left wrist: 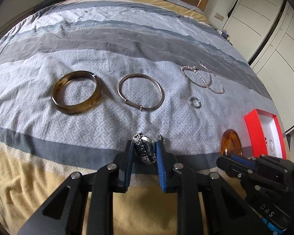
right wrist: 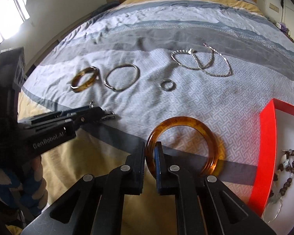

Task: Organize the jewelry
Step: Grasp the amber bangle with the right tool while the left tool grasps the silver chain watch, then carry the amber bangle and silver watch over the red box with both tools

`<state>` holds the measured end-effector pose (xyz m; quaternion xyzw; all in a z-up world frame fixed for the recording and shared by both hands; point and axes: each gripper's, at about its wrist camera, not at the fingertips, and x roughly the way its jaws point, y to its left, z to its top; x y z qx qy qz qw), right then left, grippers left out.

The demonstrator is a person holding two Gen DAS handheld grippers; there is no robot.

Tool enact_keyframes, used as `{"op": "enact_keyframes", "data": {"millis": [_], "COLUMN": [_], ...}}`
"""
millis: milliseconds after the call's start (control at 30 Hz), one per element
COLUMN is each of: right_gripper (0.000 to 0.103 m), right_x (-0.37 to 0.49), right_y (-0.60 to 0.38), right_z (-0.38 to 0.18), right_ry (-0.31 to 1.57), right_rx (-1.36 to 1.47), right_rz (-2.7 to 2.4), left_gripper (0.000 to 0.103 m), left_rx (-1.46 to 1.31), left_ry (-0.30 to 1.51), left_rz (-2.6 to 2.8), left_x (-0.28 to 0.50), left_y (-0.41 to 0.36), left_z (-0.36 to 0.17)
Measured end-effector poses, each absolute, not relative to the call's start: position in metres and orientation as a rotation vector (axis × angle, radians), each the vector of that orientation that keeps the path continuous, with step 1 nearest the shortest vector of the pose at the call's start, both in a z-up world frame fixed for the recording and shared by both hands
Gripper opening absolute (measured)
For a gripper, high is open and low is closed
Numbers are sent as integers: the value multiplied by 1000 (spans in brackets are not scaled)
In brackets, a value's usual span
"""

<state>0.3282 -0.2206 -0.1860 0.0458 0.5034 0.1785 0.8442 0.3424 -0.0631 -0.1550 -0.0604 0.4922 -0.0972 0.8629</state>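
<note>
My left gripper [left wrist: 145, 146] is shut on a silver metal watch [left wrist: 144, 150], held just above the patterned bedspread [left wrist: 107, 129]. From the right wrist view the same left gripper [right wrist: 100, 113] sits at the left with the watch band [right wrist: 108, 116] poking out of it. My right gripper [right wrist: 150, 146] is shut on the near rim of an amber bangle [right wrist: 211, 137], which rests tilted on the bedspread. In the left wrist view the amber bangle [left wrist: 232, 137] stands beside the right gripper [left wrist: 225, 157].
A red box [right wrist: 264, 146] with a white lining lies at the right and holds a beaded bracelet [right wrist: 288, 168]. Farther out on the bed lie a dark brown bangle [left wrist: 76, 111], a thin silver bangle [left wrist: 161, 90], a small ring [left wrist: 191, 101] and silver chains [left wrist: 203, 78].
</note>
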Motion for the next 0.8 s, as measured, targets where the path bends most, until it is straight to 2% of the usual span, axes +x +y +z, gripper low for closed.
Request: {"op": "enact_keyframes", "data": {"millis": [467,800], "right_gripper": [9,9], "right_x": [277,243], "right_y": [-214,-275], "right_z": [-110,-89], "right_ry": [942,899], "right_rx": [116,129], "right_rz": [399,302], "left_gripper": [21,21], "left_rx": [-106,-74], "left_ry": [920,895], "left_rz": [-231,-374], "left_x": [294,269], "left_y": [-61,-134], "left_z": [-80,-48]}}
